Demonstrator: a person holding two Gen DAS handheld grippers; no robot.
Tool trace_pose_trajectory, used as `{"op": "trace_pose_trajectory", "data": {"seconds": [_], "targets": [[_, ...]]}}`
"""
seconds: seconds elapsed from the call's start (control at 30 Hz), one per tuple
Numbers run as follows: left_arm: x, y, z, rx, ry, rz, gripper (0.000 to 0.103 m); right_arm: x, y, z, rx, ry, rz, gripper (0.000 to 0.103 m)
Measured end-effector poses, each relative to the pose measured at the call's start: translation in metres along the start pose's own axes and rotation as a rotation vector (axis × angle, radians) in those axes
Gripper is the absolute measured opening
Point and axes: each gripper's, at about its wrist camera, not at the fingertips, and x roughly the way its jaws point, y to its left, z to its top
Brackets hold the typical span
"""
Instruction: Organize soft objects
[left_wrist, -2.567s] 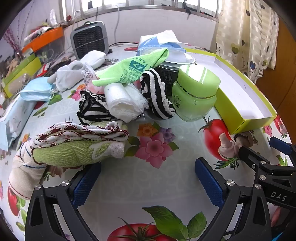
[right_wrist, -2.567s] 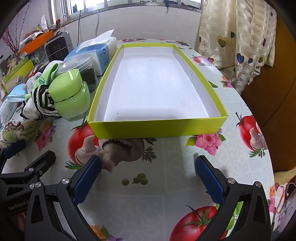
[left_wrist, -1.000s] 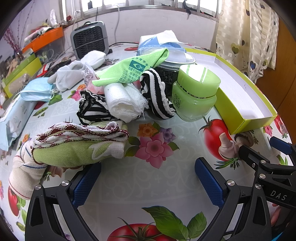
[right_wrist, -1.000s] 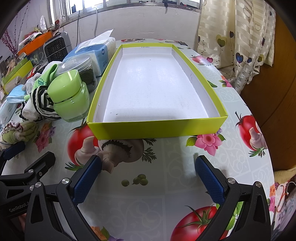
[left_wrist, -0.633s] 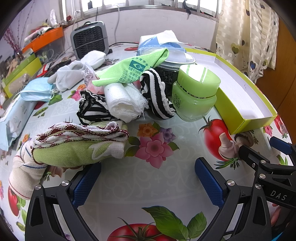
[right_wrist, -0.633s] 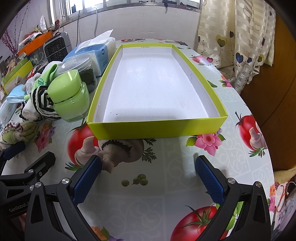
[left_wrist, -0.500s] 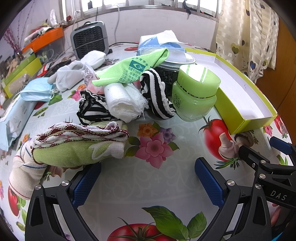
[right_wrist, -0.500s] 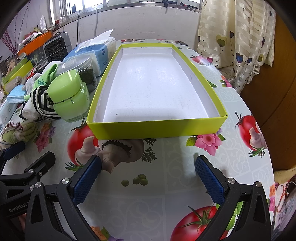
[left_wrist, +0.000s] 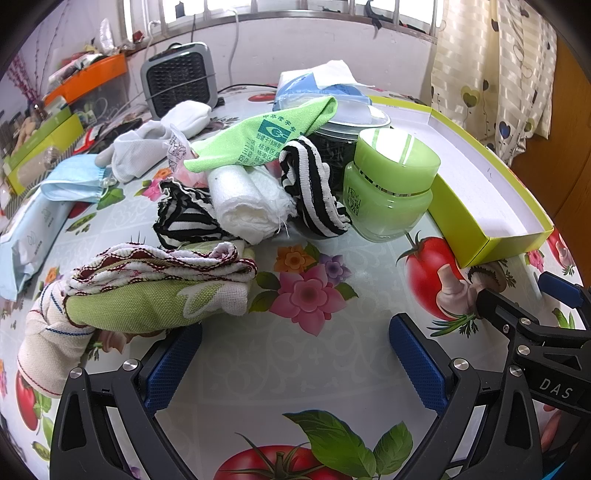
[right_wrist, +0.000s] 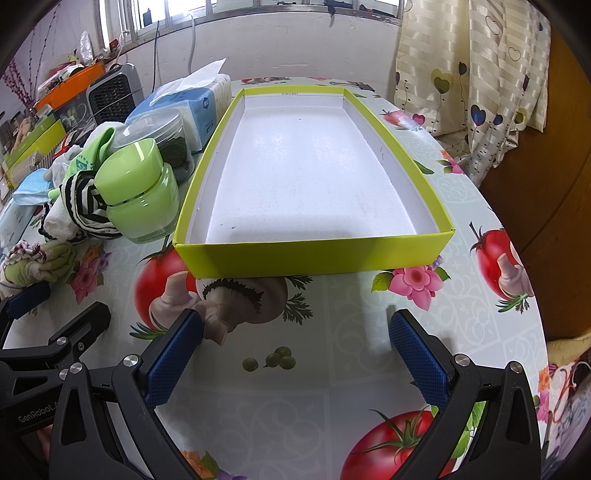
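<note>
The table (right_wrist: 332, 369), under a cloth printed with tomatoes, mushrooms and flowers, curves off close past the yellow-green box (right_wrist: 314, 258) on the right. That box is a long, shallow tray with a white floor, nothing inside it, its near wall facing the right gripper (right_wrist: 295, 350) across a bare strip of cloth. The soft things lie heaped to the left of the box: a folded green-and-cream cloth (left_wrist: 147, 299) with dark red wavy trim sits nearest, its lower edge just beside the left gripper's (left_wrist: 295, 362) left finger. Behind it are a rolled white towel (left_wrist: 247, 199), two black-and-white striped pieces (left_wrist: 314, 192), a bright green printed cloth (left_wrist: 258, 136) draped on top, white socks (left_wrist: 155, 144) and a blue face mask (left_wrist: 70, 184) further back. A green jar (left_wrist: 391, 184) and a clear lidded tub (right_wrist: 162, 136) stand between the heap and the box, touching the striped fabric. Both grippers hover low with jaws spread wide and empty; open cloth lies ahead of each.
</note>
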Motion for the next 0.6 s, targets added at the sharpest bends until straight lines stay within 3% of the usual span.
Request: {"op": "trace_pose_trajectory", "data": {"seconds": [0.4,0.6], "targets": [[-0.007,0.001,-0.006,0.031,0.01,-0.021,0.101,-0.001,0.0,-0.001,0.002,0.003,-0.002,0.102],[-0.027,0.016,-0.018,0.049,-0.012,-0.062,0.1,-0.011,0.005,-0.006,-0.001,-0.004,0.073,0.102]]}}
